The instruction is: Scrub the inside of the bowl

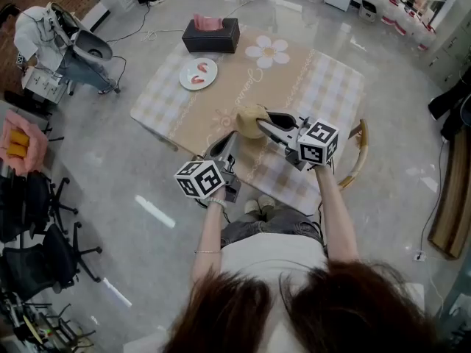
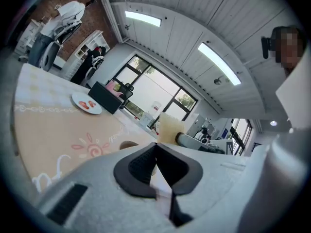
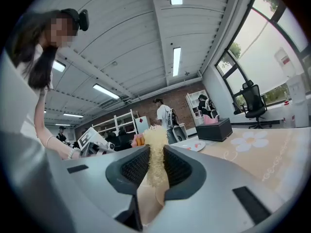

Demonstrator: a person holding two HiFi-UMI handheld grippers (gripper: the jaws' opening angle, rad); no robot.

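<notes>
Above the near edge of the checked table (image 1: 221,94): right gripper (image 3: 154,166), jaws clamped on a fibrous yellow scrubber (image 3: 155,144). Left gripper (image 2: 156,159), jaws pressed together with a thin pale edge between them, perhaps the bowl's rim; bowl otherwise not made out. Recommended: hold bowl firm, opening toward scrubber; press in circles.

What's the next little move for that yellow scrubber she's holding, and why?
Probably lower the right gripper toward the table: its fingers clamp the scrubber, yet it hangs in the air touching nothing. The left gripper is shut, and I can't clearly make out the bowl.
</notes>
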